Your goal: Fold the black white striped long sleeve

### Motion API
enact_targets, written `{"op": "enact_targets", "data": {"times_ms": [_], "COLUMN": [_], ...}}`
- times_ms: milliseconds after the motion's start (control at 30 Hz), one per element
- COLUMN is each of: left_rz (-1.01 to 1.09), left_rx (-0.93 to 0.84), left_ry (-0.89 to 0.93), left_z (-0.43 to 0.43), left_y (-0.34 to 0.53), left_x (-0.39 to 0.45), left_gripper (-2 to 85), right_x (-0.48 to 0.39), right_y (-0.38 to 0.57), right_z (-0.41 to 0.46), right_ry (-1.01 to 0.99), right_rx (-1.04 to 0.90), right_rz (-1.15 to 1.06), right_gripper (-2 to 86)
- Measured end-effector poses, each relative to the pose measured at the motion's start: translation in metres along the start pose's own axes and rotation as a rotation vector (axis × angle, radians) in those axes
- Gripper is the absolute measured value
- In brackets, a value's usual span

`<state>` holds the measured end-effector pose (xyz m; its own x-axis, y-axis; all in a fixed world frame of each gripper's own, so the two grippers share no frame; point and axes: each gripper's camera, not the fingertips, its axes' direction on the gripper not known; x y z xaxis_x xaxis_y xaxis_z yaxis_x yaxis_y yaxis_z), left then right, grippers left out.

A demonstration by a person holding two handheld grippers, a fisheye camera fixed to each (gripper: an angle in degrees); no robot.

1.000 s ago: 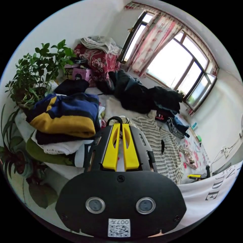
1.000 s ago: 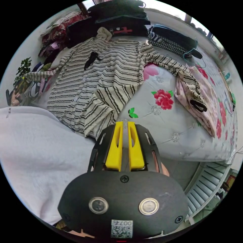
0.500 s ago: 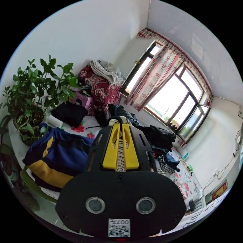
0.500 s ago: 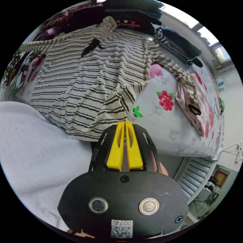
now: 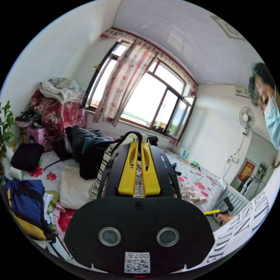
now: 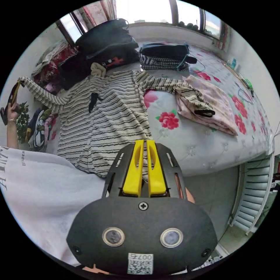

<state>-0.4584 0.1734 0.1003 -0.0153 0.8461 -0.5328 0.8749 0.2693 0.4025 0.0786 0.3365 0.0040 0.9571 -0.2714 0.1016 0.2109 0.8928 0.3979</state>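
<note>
Left gripper (image 6: 18,83) up high, jaws clamped on the sleeve cuff (image 6: 24,81); striped long sleeve shirt (image 6: 110,116) spread across the floral bed (image 6: 204,145); right gripper (image 6: 145,143) low, jaws pinching the shirt's hem.

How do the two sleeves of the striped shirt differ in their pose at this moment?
The left sleeve is lifted off the bed and stretched out, its cuff pinched in the left tongs; the right sleeve lies flat on the bed. The left sleeve runs almost straight, while the right sleeve bends, and its cuff rests on a pink cloth. Both have the same black and cream stripes.
</note>
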Motion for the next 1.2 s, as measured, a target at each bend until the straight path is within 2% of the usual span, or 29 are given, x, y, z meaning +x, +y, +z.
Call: {"op": "enact_targets", "data": {"times_ms": [33, 100, 133, 200, 233, 300, 400, 533, 633, 733, 800, 900, 967, 1067, 1133, 1200], "left_rz": [0.026, 0.071, 0.077, 0.084, 0.106, 0.230, 0.330, 0.369, 0.415, 0.454, 0.429, 0.417, 0.416, 0.438, 0.455, 0.484], "left_rx": [-0.027, -0.183, -0.245, -0.516, -0.561, -0.691, -0.866, -0.960, -1.030, -1.062, -1.143, -1.134, -1.133, -1.121, -1.113, -1.103], "left_ry": [0.058, 0.369, 0.422, 0.437, 0.414, 0.215, 0.014, -0.141, -0.266, -0.342, -0.400, -0.414, -0.442, -0.447, -0.449, -0.452], "left_z": [0.012, 0.066, 0.081, 0.127, 0.133, 0.144, 0.163, 0.198, 0.237, 0.272, 0.298, 0.307, 0.310, 0.311, 0.313, 0.315], "left_y": [0.006, 0.047, 0.063, 0.133, 0.150, 0.211, 0.259, 0.286, 0.302, 0.319, 0.339, 0.352, 0.357, 0.367, 0.373, 0.380], "left_x": [0.017, 0.080, 0.095, 0.136, 0.141, 0.149, 0.129, 0.088, 0.059, 0.037, 0.018, 0.005, 0.000, -0.003, -0.003, -0.004], "left_gripper": [2.1, 8.4, 10.2, 12.2, 12.2, 11.5, 11.3, 11.2, 11.1, 10.9, 10.4, 9.0, 8.9, 8.4, 8.0, 7.5], "right_x": [-0.011, -0.022, -0.025, -0.027, -0.026, -0.026, -0.035, -0.061, -0.087, -0.102, -0.109, -0.108, -0.104, -0.096, -0.089, -0.079], "right_y": [-0.015, -0.034, -0.045, -0.058, -0.065, -0.073, -0.081, -0.094, -0.092, -0.091, -0.096, -0.114, -0.114, -0.091, -0.079, -0.069], "right_z": [-0.004, -0.006, -0.004, 0.004, 0.012, 0.026, 0.052, 0.099, 0.123, 0.146, 0.146, 0.084, 0.002, -0.068, -0.071, -0.046], "right_ry": [-0.043, -0.113, -0.168, -0.233, -0.268, -0.313, -0.318, -0.368, -0.293, -0.197, -0.155, -0.095, -0.045, 0.015, 0.037, 0.087], "right_rx": [0.046, 0.098, 0.117, 0.118, 0.098, 0.055, -0.010, -0.157, -0.229, -0.298, -0.313, -0.090, 0.213, 0.485, 0.486, 0.385], "right_rz": [-0.053, -0.102, -0.124, -0.147, -0.158, -0.187, -0.278, -0.379, -0.462, -0.496, -0.555, -0.628, -0.707, -0.799, -0.825, -0.795], "right_gripper": [0.7, 1.4, 2.1, 3.2, 3.9, 5.1, 7.3, 9.9, 9.3, 5.6, 2.9, 1.1, 0.6, 0.5, 0.6, 0.9]}}
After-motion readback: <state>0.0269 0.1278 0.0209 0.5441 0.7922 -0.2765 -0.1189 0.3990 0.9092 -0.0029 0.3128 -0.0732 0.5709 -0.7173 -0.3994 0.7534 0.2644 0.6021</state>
